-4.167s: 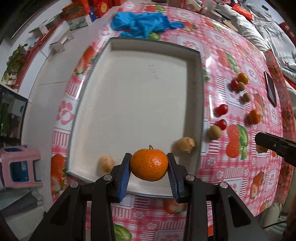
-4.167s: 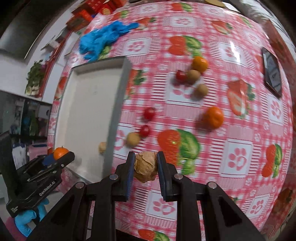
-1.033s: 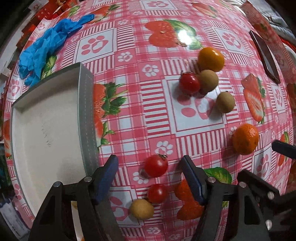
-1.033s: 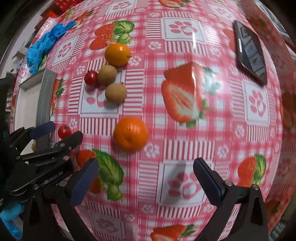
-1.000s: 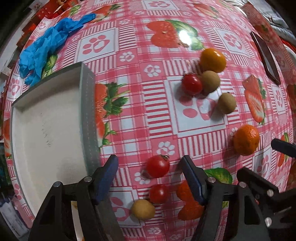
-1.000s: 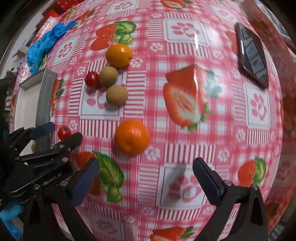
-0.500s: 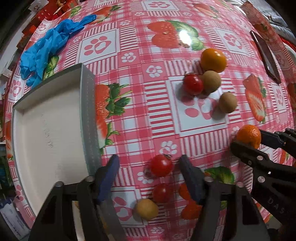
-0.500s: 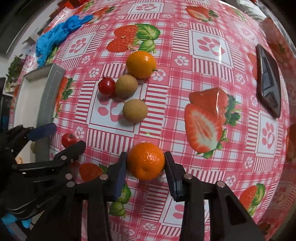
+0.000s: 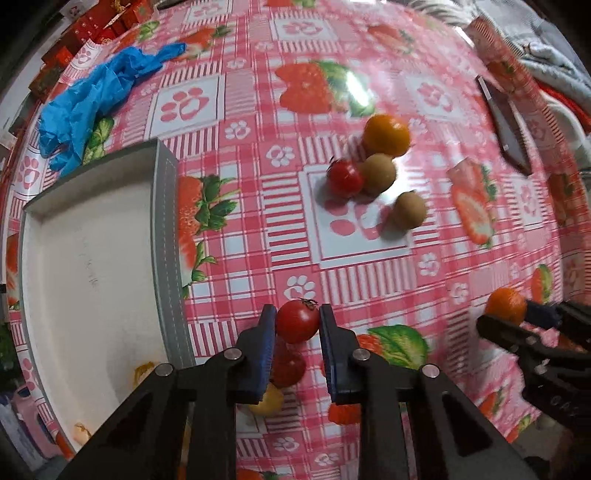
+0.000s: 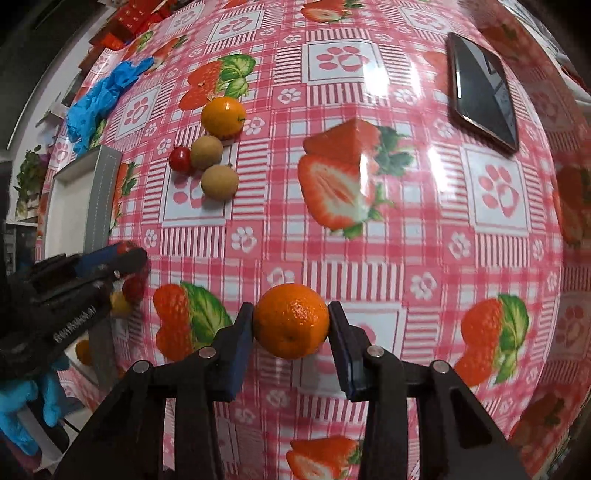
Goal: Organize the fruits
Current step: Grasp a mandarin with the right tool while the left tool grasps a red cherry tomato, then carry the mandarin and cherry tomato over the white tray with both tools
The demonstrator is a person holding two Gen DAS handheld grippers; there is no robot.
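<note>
Nearest of all, the left gripper (image 9: 297, 326) is clamped on a cherry tomato (image 9: 297, 320), its blue pads pressed to either side, held just above the pink strawberry-print tablecloth (image 9: 354, 258). Right under it lie a second cherry tomato (image 9: 290, 363) and a small yellowish fruit (image 9: 266, 400), both partly hidden by the fingers. Off to the right, the right gripper (image 10: 291, 325) pinches a mandarin (image 10: 291, 320) between its pads, clear of the cloth. To the left sits the grey-walled tray (image 9: 164, 236) with a pale floor; at its near end I can see a yellowish fruit (image 9: 144, 369) close to the right wall and another small pale one (image 9: 82, 432) in the near corner, both blurred, and the rest of its floor is bare as far as it shows. Farther out on the cloth a little cluster waits: a brown longan (image 10: 219, 182) nearest, then a third tomato (image 10: 180, 158) touching another longan (image 10: 207, 151), with a yellow-orange citrus (image 10: 223, 117) just behind them. Beyond the tray's far corner lies a crumpled blue glove (image 9: 92, 107). Over at the far right rests a dark phone (image 10: 482, 96), flat on the cloth, and red boxes (image 9: 107, 26) stand past the far left edge.
</note>
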